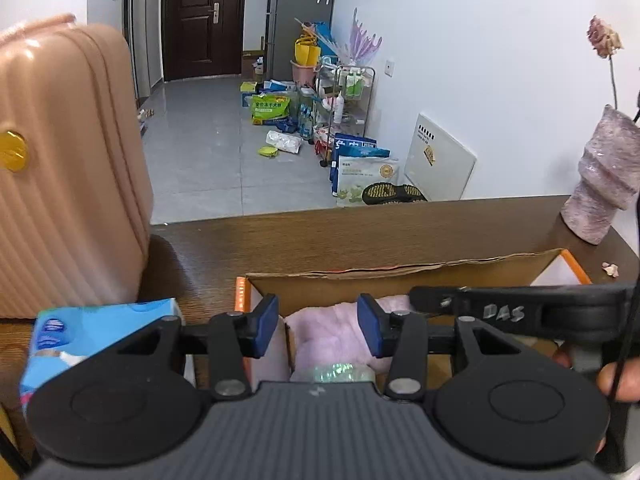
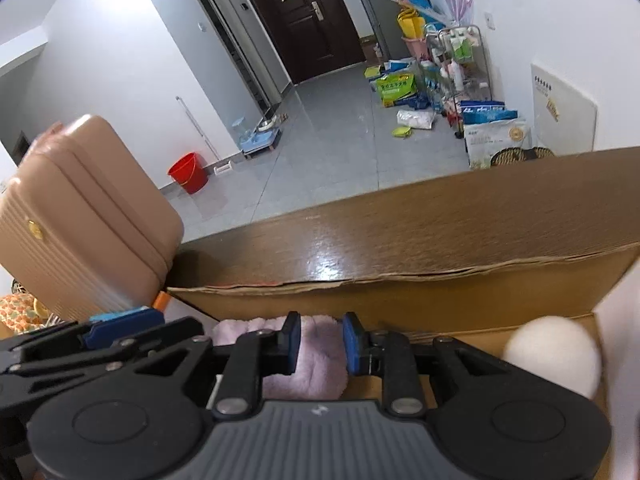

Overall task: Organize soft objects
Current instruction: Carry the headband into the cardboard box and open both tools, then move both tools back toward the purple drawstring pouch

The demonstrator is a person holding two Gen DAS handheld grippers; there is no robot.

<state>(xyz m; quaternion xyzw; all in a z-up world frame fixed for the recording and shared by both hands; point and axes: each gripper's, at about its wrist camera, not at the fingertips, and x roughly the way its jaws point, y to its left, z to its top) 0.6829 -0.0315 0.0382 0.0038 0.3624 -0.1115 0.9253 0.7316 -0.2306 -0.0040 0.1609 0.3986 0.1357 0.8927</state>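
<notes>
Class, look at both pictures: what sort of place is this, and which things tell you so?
Most likely a lived-in flat near its entrance: a dark front door at the end of a tiled floor, a pink suitcase, and a storage rack with bottles beside bags along the wall.

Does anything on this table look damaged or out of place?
The cardboard box looks worn: its far top edge is ragged and torn, with peeling layers. A small pale scrap lies loose on the wooden table beside the pink vase.
</notes>
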